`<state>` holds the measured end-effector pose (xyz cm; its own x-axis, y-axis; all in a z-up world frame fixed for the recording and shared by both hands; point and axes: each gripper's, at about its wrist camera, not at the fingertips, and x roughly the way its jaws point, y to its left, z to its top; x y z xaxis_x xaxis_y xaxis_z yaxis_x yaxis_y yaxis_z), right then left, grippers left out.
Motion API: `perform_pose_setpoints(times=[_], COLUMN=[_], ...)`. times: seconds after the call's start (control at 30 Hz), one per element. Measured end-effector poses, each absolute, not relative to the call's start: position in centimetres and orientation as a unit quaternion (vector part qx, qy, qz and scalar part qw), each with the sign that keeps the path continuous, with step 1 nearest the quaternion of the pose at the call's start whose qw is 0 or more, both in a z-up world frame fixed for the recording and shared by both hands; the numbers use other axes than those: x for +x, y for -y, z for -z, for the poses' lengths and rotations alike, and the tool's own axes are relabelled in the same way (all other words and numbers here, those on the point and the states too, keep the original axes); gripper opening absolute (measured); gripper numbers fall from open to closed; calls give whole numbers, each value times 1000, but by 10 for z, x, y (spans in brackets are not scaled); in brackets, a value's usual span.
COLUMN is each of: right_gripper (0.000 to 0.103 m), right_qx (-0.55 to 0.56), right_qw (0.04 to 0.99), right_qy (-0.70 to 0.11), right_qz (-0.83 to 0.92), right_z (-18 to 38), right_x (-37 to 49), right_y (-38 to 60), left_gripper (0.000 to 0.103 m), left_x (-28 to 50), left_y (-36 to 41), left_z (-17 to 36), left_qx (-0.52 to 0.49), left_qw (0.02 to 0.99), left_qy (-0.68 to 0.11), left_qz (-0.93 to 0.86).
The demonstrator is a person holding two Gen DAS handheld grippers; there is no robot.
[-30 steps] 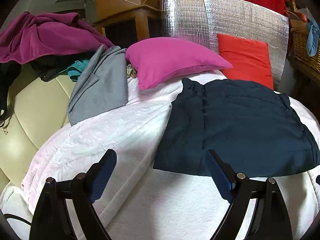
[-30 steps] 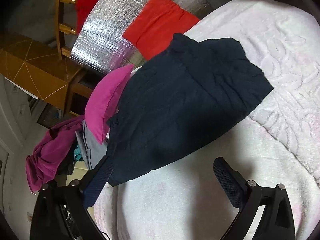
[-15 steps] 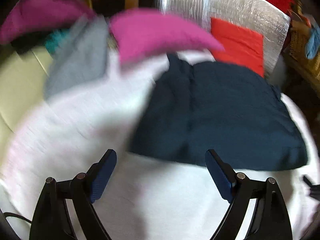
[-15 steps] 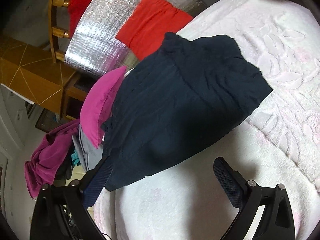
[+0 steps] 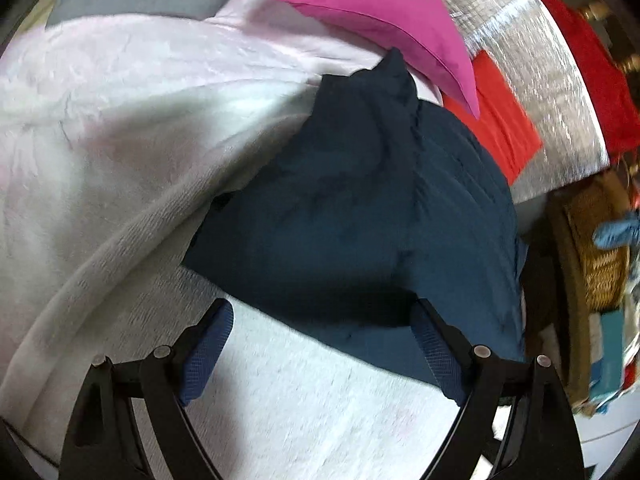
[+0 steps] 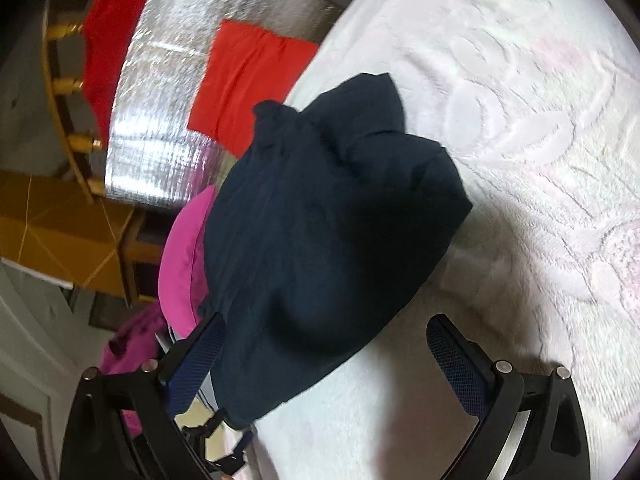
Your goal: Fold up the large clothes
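Lying folded on the pale blanket [image 5: 120, 128] of the bed, the navy garment [image 5: 360, 216] has its near edge just ahead of both claws. The left claw [image 5: 320, 352] stands wide open over that edge, nothing between its pads. The right claw [image 6: 324, 364] is wide open too, the garment's near corner lying between its fingers, untouched by the pads. Behind the garment sit a pink pillow [image 5: 384, 12] and a red cushion [image 5: 500, 120] against a silver panel [image 5: 536, 80]. A wicker basket [image 5: 596, 248] stands beside the bed.
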<state>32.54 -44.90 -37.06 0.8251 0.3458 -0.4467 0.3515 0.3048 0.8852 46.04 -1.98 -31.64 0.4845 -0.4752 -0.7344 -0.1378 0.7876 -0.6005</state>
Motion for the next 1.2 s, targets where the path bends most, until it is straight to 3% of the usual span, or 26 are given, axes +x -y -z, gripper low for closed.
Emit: perform_pose_setpoints(times=[0.3,0.43,0.57,0.63,0.7,0.77,0.83,0.9,1.0,1.2], right_gripper=[93,93,93,86,72,65,57,49,42,38], right_qx=[576,555,533,514,501,495,492,478,457,447], right_qw=[770,785,798,807,814,816,818,827,839,846], right_qy=[-274,-276,-278,-286,-290,-293,-292,-291,-288,-283], right_qz=[11,22,28,43,53,55,53,58,67,65], right_z=[371,368,368,367,368,368,367,361,352,346], right_x=[346,357,368,374,377,379,379,378,376,368], right_y=[456,454,452,451,452,454,453,450,445,442], left_gripper=[89,71,67,68,68,64,44,35,27,22], left_x=[476,483,485,487,486,485,484,484,483,478], left_y=[1,-3,-5,-5,-5,-5,-2,0,3,1], left_z=[321,324,325,326,328,326,321,314,306,299], left_qx=[-362,-379,-385,-386,-386,-382,-370,-355,-342,-333], left_qw=[800,799,801,800,801,806,817,827,837,843], left_qy=[-466,-454,-446,-447,-444,-437,-427,-418,-410,-407], left_qz=[110,112,109,107,110,114,119,120,117,112])
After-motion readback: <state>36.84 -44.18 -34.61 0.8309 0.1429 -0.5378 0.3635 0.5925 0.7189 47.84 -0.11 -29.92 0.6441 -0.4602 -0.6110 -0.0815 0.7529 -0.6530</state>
